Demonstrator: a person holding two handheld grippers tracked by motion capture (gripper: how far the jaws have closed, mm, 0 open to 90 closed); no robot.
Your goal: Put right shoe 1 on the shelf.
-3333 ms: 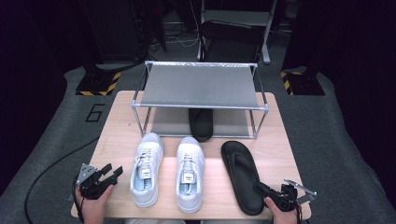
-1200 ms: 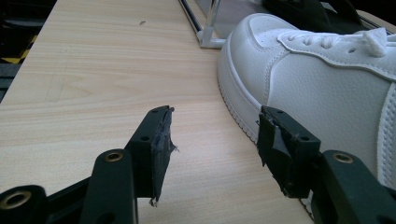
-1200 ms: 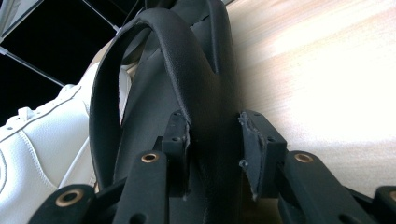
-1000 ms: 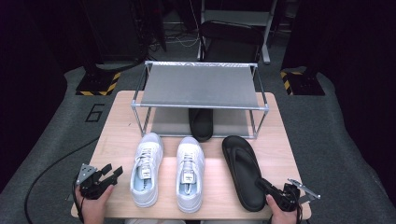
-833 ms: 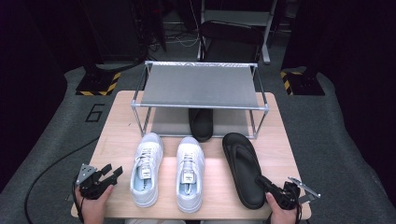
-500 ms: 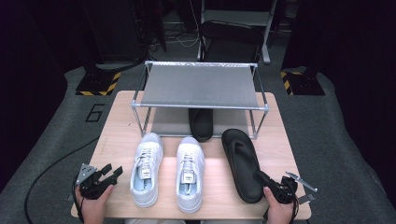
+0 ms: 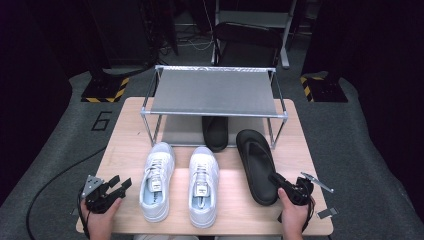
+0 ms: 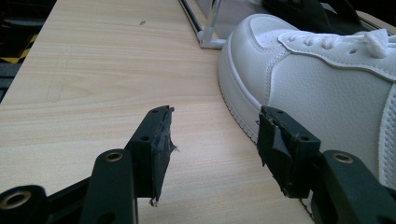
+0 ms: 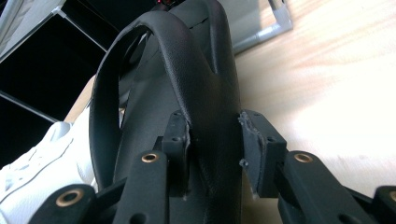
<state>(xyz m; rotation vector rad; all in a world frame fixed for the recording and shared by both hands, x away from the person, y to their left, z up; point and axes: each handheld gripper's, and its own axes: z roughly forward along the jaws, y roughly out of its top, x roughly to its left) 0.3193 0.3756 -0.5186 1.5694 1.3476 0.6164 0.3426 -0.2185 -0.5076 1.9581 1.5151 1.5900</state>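
The right tool (image 7: 281, 181) grips the heel edge of a black sandal (image 7: 257, 165) lying on the counter (image 7: 125, 125) beside two white sneakers (image 7: 202, 185). The left tool (image 7: 117, 184) rests open, empty.

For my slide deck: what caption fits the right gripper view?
Right gripper shut on the edge of a black flip-flop, beside a white sneaker on the wooden table.

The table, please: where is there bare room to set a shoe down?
Bare wood lies left of the sneakers, up to the rack leg, and right of the sandal. The rack's top is free. The middle is crowded.
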